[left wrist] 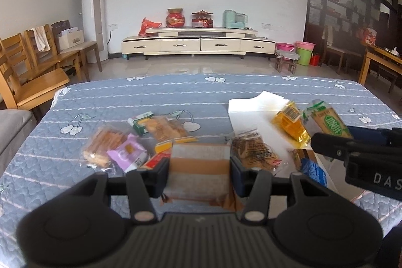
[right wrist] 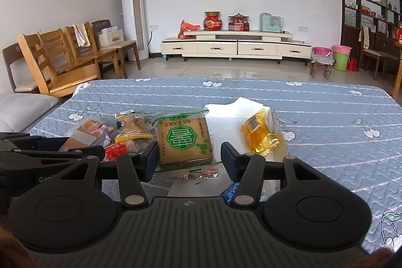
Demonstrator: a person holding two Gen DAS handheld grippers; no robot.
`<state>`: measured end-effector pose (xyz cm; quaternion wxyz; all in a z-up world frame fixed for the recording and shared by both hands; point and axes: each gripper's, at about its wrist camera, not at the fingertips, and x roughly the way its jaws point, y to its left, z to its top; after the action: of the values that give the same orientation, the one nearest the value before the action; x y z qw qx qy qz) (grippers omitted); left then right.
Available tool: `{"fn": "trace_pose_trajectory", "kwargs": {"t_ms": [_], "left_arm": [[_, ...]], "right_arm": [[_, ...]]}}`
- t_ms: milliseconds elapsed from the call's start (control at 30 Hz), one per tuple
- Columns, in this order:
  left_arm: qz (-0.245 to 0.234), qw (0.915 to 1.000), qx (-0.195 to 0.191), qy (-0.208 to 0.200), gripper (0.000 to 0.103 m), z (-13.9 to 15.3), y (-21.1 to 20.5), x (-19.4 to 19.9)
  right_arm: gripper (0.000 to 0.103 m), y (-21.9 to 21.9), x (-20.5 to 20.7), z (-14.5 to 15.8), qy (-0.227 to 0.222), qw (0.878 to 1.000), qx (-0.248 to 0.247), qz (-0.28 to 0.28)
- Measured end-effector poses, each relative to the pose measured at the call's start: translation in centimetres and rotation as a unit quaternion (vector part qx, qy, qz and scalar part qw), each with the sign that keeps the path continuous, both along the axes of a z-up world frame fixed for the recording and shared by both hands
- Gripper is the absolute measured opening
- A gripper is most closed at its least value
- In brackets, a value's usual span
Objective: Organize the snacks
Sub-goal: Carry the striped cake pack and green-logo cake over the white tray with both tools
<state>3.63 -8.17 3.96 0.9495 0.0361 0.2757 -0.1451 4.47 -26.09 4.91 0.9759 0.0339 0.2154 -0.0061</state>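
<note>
Here the left gripper is clamped on a flat brown-and-grey packet, a blurred, matte rectangle with its long axis running away from the camera, held above the quilted blue bedspread. The right gripper grasps a square biscuit packet, clear crinkly wrap over a tan slab with a green round label; the packet stands tilted, face toward the camera, its printed characters upside down from this view. From the left wrist view the same packet sticks up slanted at the right edge. Behind it a glossy yellow packet lies on a white sheet, its barcode end pointing away. To the left sits a loose heap: a clear bag of golden crackers, a shiny purple packet, a green-edged cracker packet and a patterned brown packet, all lying flat on the bedspread, some overlapping.
</note>
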Motion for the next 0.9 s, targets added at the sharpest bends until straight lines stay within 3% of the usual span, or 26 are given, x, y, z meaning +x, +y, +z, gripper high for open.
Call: {"fn": "trace_pose_trajectory", "kwargs": {"t_ms": [900], "left_arm": [[-0.051,0.9985,0.01,-0.017,0.05,1.1,-5.5,1.6]], "right_arm": [[0.067,-0.6,0.2,0.2,-0.018,0.998,0.006,-0.055]]}}
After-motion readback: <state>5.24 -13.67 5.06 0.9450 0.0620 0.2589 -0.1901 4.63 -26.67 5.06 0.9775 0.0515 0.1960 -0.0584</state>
